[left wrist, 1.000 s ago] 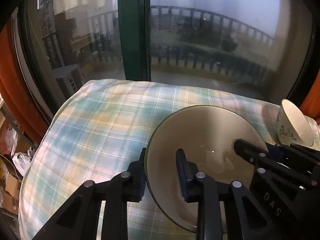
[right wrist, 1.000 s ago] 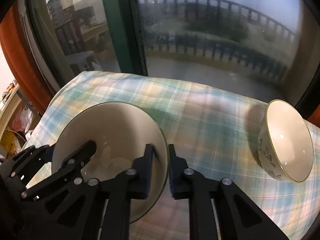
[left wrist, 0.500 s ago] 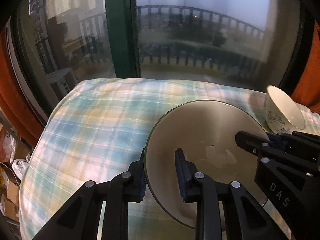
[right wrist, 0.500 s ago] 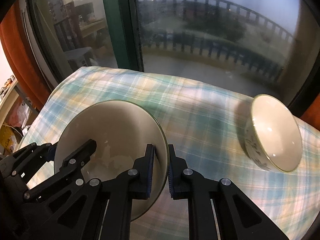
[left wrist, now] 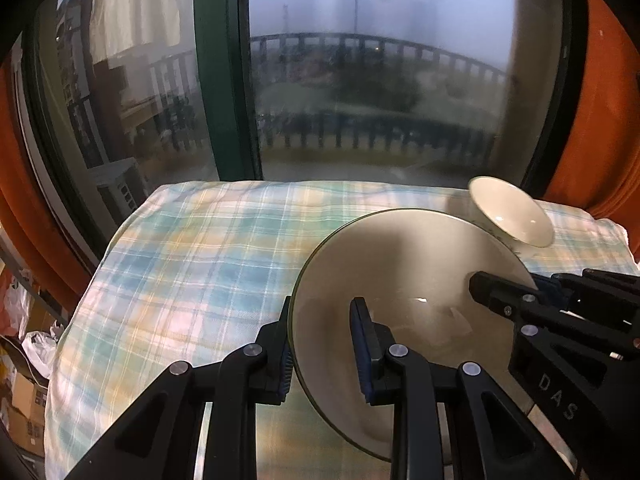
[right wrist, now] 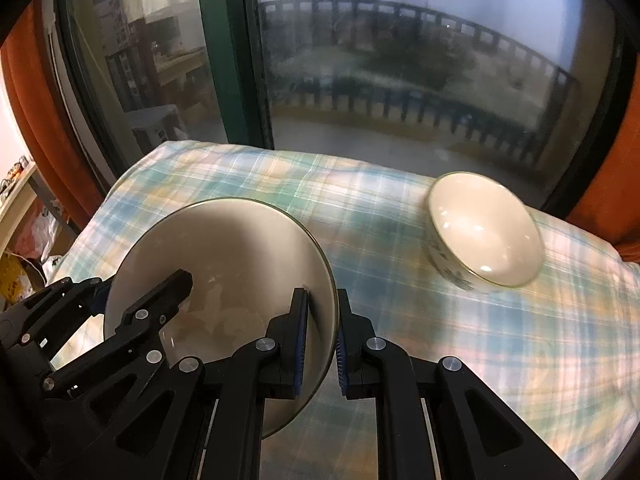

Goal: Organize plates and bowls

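- A small patterned bowl [right wrist: 486, 234] sits on the plaid tablecloth [right wrist: 400, 280] at the far right, near the window [right wrist: 400, 60], tilted toward the camera. It is well apart from the grippers.
- Orange curtains [left wrist: 600, 120] hang at both sides of the window, and a green window post [left wrist: 224, 72] rises behind the table's far edge.
- Boxes and plastic bags [left wrist: 24, 360] lie on the floor beyond the table's left edge.
- The cloth's left half and the stretch between plate and bowl are bare; the far edge runs just under the glass.
- A cream plate with a dark green rim [left wrist: 400, 280] is held tilted above the cloth at the near middle.
- The left gripper [left wrist: 320, 344] is clamped on the plate's left rim, one finger on each face.
- The right gripper [right wrist: 322, 344] grips the opposite rim the same way, its jaws nearly together with only the plate's edge between them.
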`<state>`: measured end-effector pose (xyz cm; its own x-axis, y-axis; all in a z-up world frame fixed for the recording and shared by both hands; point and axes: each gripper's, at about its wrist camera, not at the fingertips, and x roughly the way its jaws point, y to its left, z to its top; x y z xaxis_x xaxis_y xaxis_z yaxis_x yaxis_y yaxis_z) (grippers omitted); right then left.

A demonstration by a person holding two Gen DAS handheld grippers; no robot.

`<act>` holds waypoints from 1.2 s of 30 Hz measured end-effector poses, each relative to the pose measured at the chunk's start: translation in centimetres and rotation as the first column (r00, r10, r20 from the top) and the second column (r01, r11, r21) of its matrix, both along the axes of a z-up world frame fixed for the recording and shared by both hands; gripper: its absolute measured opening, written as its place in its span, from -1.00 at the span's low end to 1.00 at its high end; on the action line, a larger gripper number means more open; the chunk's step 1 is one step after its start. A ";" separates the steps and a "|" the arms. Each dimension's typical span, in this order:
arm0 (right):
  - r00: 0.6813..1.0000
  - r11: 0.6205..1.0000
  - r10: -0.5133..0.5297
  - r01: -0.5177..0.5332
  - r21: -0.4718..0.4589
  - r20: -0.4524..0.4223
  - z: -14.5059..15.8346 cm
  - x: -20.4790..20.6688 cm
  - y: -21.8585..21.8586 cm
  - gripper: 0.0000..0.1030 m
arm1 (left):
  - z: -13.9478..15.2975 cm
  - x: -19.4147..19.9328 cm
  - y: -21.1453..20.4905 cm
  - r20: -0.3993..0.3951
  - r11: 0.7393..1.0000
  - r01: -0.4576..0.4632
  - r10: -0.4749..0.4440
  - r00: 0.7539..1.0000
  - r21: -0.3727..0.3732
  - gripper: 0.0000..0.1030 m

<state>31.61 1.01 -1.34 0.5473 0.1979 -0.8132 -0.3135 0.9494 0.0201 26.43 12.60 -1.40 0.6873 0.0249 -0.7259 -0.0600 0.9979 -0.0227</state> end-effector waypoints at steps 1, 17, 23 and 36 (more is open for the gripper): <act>1.000 1.000 -0.001 0.001 0.001 0.011 0.5 -0.6 -0.3 -0.70 | 0.3 -0.4 -0.3 0.004 1.000 0.002 -0.002 1.000 0.001 -0.53; 0.994 0.999 -0.009 0.005 0.034 0.109 5.0 -7.4 -5.8 -0.70 | 4.1 -7.0 -6.3 0.081 0.998 0.046 -0.048 0.996 0.030 -0.53; 0.989 0.999 -0.035 0.030 0.033 0.143 6.0 -10.4 -8.9 -0.70 | 5.2 -9.4 -9.7 0.118 0.995 0.077 -0.084 0.989 0.062 -0.53; 0.977 0.989 -0.136 0.124 0.080 0.163 5.9 -15.9 -16.0 -0.70 | 4.5 -13.2 -16.1 0.136 0.986 0.141 -0.153 0.979 0.094 -0.53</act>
